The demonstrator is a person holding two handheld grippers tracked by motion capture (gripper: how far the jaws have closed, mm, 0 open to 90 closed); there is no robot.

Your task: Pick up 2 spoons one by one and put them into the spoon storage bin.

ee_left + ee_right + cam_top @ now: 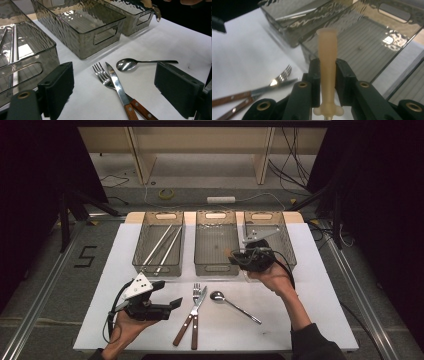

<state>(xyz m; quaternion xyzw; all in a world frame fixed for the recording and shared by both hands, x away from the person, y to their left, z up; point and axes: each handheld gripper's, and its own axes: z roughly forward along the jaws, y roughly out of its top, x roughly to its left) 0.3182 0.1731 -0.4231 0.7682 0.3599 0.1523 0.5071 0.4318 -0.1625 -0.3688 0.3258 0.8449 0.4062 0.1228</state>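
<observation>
The right gripper (325, 72) is clamped on a pale, peach-coloured handle (326, 50) — most likely a piece of cutlery with a plastic or wooden grip, though the metal end is hidden below the fingers (315, 75). The handle stands upright between the two pads, which press its sides at about mid-length; its flared top rises clear above them and a wider collar sits just under them. In the high view the right gripper (239, 257) hangs at the near edge of the middle tray (216, 265), between it and the right tray (287, 245), off the desk (320, 295).

The piece looks light and stiff, so it should not bend or sag. The smooth, rounded handle could turn or slide in the pads, and a light thing held by one end may swing. The present hold on the straight middle seems sound — the flare above and the collar below would both check any slip.

The left gripper (167, 304) rests low over the desk with its fingers (60, 87) well apart and nothing between them. Ahead of it lie a fork (103, 75) and a knife (116, 82), crossed and touching, with a spoon (127, 64) just beside them. The left tray (159, 245) holds long metal sticks (162, 247).
</observation>
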